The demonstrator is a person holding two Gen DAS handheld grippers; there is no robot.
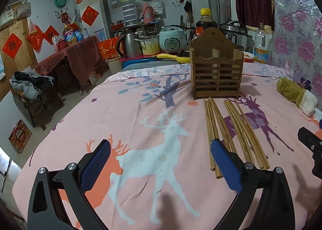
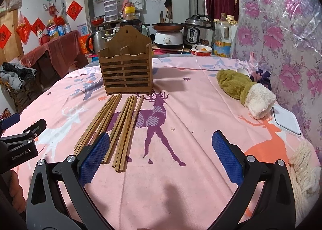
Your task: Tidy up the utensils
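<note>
Take the wooden holder (image 1: 216, 73) as your landmark: it stands upright on the pink deer-print cloth (image 1: 140, 109) covering the desk, slatted front facing you, with two top compartments split by a divider.

The chopsticks (image 1: 231, 129) lie flat on the cloth just in front of the holder, in two loose bundles side by side. Their long axes run from near the holder's base back toward you, fanning slightly; the far ends almost reach the holder.

Your left gripper (image 1: 161, 161) hovers low over the cloth, its fingers wide apart and holding nothing, the right-hand blue pad (image 1: 225, 165) overlapping the near ends of the left bundle. Your right gripper (image 2: 161, 155) also has its fingers spread and empty, its left pad (image 2: 94, 155) over the chopsticks' near ends.

Only your right view shows the olive plush item (image 2: 241, 89) in full to the right of the holder, plus a white flat container (image 2: 285, 123) and cream yarn (image 2: 303, 165) nearer you. Only your left view shows the chair piled with clothes (image 1: 30, 89) far left of the holder.
</note>
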